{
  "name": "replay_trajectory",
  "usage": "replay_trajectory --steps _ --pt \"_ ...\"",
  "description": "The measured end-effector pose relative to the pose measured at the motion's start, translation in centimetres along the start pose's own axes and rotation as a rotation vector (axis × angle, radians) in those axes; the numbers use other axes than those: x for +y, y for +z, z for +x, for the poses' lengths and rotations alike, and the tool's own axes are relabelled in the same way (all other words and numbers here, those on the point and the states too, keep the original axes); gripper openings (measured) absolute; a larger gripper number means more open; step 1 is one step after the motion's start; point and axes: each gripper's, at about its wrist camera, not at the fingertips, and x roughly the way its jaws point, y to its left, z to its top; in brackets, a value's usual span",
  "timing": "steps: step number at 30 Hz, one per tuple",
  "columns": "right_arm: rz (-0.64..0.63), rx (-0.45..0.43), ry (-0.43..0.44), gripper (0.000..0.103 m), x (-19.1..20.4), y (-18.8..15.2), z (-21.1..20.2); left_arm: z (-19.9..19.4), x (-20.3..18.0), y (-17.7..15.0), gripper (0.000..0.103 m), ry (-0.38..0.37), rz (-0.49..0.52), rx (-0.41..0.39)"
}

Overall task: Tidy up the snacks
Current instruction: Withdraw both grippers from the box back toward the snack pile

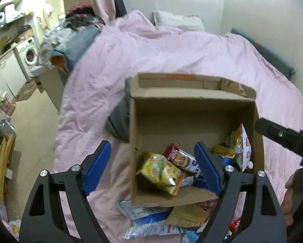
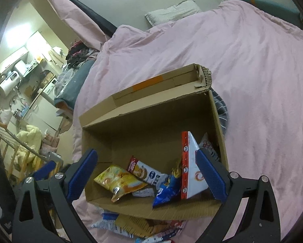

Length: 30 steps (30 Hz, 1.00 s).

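An open cardboard box (image 1: 192, 103) (image 2: 151, 119) stands on the pink bed. Inside lie a yellow packet (image 1: 159, 168) (image 2: 119, 180), a red-and-white packet (image 1: 181, 158) (image 2: 149, 172), a blue packet (image 2: 167, 190) and a white-and-red carton (image 2: 192, 168) leaning at the right wall. My left gripper (image 1: 152, 168) hangs open over the box's near left corner, with nothing between its pads. My right gripper (image 2: 146, 174) is open above the box's front, holding nothing. One black finger (image 1: 272, 130) of it shows at the box's right side in the left wrist view.
Several loose snack packets (image 1: 143, 218) (image 2: 111, 224) and a cardboard flap (image 1: 190, 214) lie on the duvet (image 1: 171, 56) before the box. A grey garment (image 1: 119, 119) sticks out under it. The bed's edge is left, with a washing machine (image 1: 29, 54) beyond. A hand (image 1: 293, 194) shows at right.
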Motion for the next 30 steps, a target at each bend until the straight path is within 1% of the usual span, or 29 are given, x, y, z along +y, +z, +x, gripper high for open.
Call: replay_trajectory --steps 2,4,5,7,11,21,25,30 --pt "-0.011 -0.006 0.0 0.1 0.4 -0.2 -0.6 -1.7 1.1 -0.2 0.084 0.016 -0.036 -0.068" --pt "-0.021 -0.016 0.004 0.1 0.7 -0.6 -1.4 -2.8 1.9 -0.4 0.101 0.015 -0.06 -0.102" --pt "-0.024 -0.02 0.006 0.1 0.9 -0.9 -1.8 -3.2 2.1 -0.5 0.103 0.002 -0.068 -0.107" --pt "-0.026 -0.025 0.01 0.1 1.1 -1.2 -2.3 -3.7 2.5 -0.8 0.103 -0.014 -0.075 -0.101" --pt "-0.027 -0.026 0.0 0.1 1.2 -2.0 -3.2 -4.2 2.6 -1.6 0.103 -0.005 -0.053 -0.072" --pt "-0.003 0.005 -0.029 0.1 0.6 -5.1 -5.0 -5.7 3.1 -4.4 0.103 -0.033 -0.03 -0.031" --pt "0.003 0.016 -0.037 0.1 0.3 -6.5 -5.7 -6.0 3.3 -5.4 0.103 -0.033 -0.016 -0.008" --pt "0.026 0.054 -0.036 0.1 -0.4 -8.1 -5.9 -6.0 3.7 -7.6 0.103 -0.028 0.0 0.023"
